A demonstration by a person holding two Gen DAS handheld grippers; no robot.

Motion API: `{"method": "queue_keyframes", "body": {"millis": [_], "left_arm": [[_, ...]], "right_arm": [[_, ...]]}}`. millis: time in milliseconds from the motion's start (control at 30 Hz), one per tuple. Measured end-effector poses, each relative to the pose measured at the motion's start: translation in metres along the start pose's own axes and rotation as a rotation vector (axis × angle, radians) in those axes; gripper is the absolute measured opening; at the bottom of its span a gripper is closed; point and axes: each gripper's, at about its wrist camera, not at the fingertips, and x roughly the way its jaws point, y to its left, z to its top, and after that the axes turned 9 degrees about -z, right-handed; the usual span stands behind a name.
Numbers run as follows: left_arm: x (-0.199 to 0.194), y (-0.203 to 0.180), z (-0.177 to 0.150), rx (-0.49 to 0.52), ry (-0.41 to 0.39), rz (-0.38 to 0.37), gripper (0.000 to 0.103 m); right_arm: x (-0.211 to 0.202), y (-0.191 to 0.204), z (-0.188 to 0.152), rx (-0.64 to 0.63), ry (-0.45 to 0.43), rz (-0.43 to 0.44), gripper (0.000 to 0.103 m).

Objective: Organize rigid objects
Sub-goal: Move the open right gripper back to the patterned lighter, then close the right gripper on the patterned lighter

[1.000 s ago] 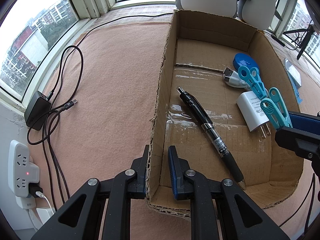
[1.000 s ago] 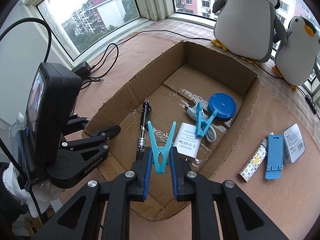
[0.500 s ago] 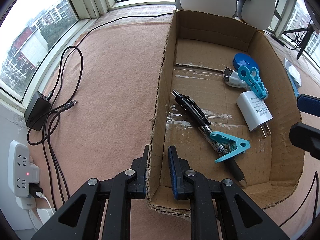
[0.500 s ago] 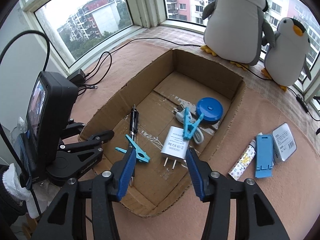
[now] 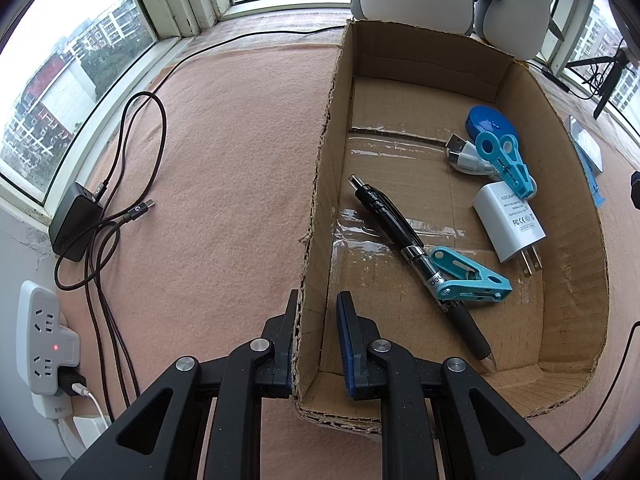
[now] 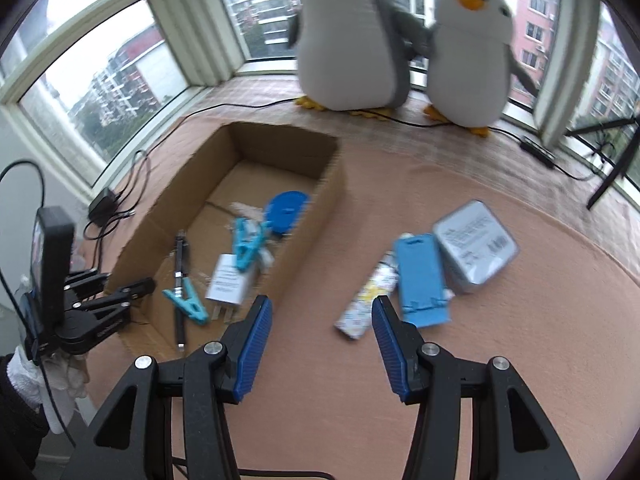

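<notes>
Left: left claw [image 5: 316,340] straddling the near left wall of the cardboard box [image 5: 320,184], one finger outside and one inside; whether actually pinching the cardboard or only bracketing it, not discernible. Steadying role, judged from the pose: low, level, aimed along the wall.

Centre: inside the box, black pen [image 5: 416,256] with a teal clothespin [image 5: 468,276] lying across it; beyond, white charger [image 5: 510,220], second blue clothespin [image 5: 506,164], blue round tape measure [image 5: 490,122].

Right: right claw [image 6: 320,344] spread wide and empty, hovering over the pink counter [image 6: 520,320] just outside the box, tilted down toward the remaining items: patterned tube [image 6: 370,300], blue stand [image 6: 422,280], grey tin [image 6: 474,248], all touching or nearly so.

Step in hand, as judged: reaching for the next object. Next move: descent over the tube, nearest the fingers, and closure across its narrow width without nudging the stand.
</notes>
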Motion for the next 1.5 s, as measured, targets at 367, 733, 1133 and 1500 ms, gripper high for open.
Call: {"method": "queue_keyframes", "body": {"millis": [367,733,1133,1500], "left_arm": [[0.0,0.0,0.0,-0.001,0.0,0.0,0.016],[0.0,0.0,0.0,0.0,0.0,0.0,0.016],[0.001,0.0,0.0,-0.003,-0.002,-0.003,0.016],[0.001,-0.001,-0.002,-0.003,-0.001,-0.009,0.016]], "right_arm": [[0.024,-0.072,-0.006,0.161,0.094,0.009,0.048],[0.051,-0.048,-0.011,0.231,0.187,0.143,0.037],[0.081,-0.037,0.005,0.335,0.241,0.065,0.031],[0.093,-0.022,0.013,0.229,0.227,-0.09,0.029]]}}
